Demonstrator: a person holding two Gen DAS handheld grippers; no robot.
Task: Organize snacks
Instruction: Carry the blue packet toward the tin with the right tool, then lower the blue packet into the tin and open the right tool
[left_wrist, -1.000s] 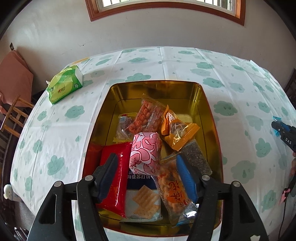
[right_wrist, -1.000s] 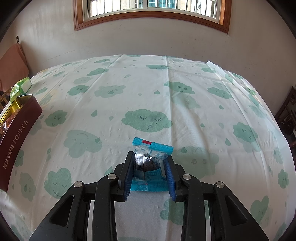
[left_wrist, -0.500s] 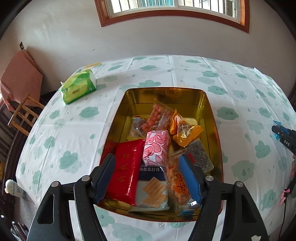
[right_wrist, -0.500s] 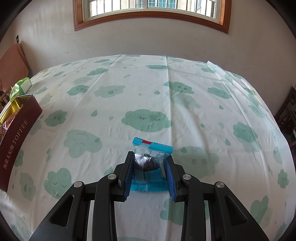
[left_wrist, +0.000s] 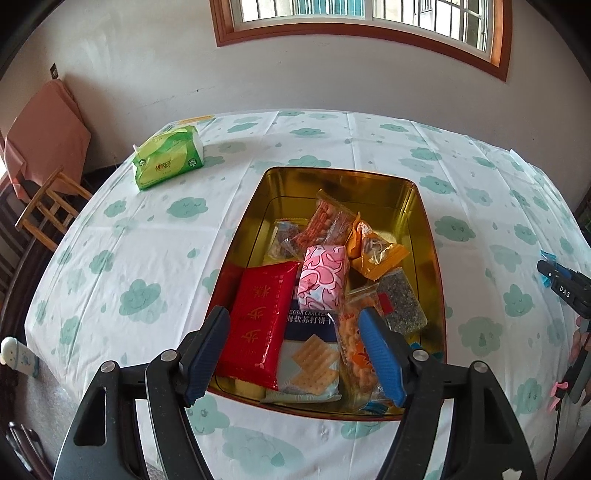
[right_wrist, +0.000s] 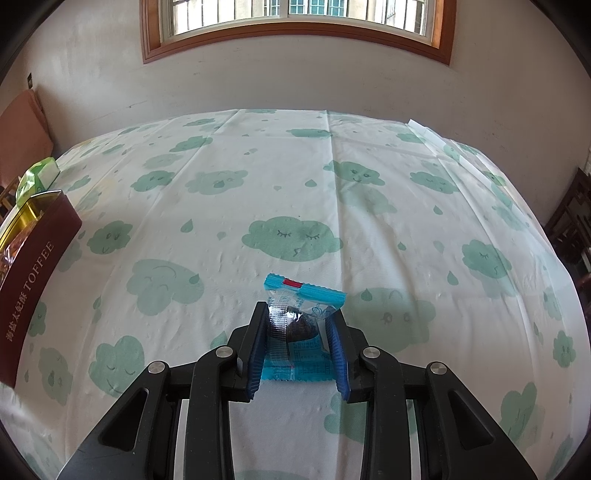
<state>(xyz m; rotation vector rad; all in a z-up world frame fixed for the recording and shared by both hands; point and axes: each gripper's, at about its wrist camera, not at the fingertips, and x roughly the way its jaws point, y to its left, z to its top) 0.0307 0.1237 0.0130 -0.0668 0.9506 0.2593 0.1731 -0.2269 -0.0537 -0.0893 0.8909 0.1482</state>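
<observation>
A gold-lined toffee tin (left_wrist: 424, 221) stands open on the cloud-print tablecloth, holding several snack packets. Among them are a red packet (left_wrist: 258, 317), a pink one (left_wrist: 323, 280), soda crackers (left_wrist: 310, 358) and an orange bag (left_wrist: 376, 254). My left gripper (left_wrist: 293, 317) hovers above the tin's near end. Its jaws are opening and nothing is between them. To the right of the tin (right_wrist: 33, 266), my right gripper (right_wrist: 297, 314) is shut on a small blue-edged packet (right_wrist: 303, 295) with a dark sweet inside, low over the cloth. The right gripper (left_wrist: 561, 288) also shows at the left wrist view's right edge.
A green tissue pack (left_wrist: 168, 157) lies at the table's far left corner. A wooden chair (left_wrist: 48, 206) with a pink cloth stands beyond the left edge. A small white object (left_wrist: 16, 356) sits at the near left edge. A hand (left_wrist: 578, 343) shows at the right.
My left gripper has drawn back and up from the tin, which now looks smaller, and its jaws have spread wider. The right gripper and its blue packet have not moved.
</observation>
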